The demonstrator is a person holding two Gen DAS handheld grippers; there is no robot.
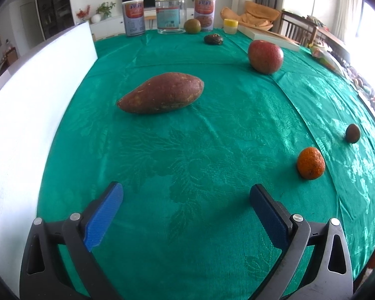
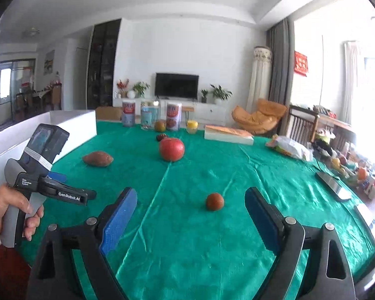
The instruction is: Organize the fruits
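Observation:
On the green tablecloth lie a sweet potato [image 1: 161, 93], a red apple [image 1: 265, 56], an orange [image 1: 310, 163], a small brown fruit [image 1: 352, 133], a dark wrinkled fruit [image 1: 213, 39] and a green round fruit [image 1: 192, 26]. My left gripper [image 1: 186, 195] is open and empty above the cloth, short of the sweet potato. My right gripper [image 2: 190, 198] is open and empty, with the small brown fruit [image 2: 214, 201] just beyond its fingertips. The right wrist view also shows the apple [image 2: 171, 149], the sweet potato [image 2: 97, 158] and the left gripper [image 2: 81, 192] held at the left.
A white box [image 1: 37, 95] stands along the table's left side. Two cans [image 1: 133, 18] and a glass jar [image 1: 169, 14] stand at the far edge, with a yellow cup [image 1: 230, 26] and a book [image 2: 228, 135]. Bags and clutter [image 2: 290, 147] lie at the right.

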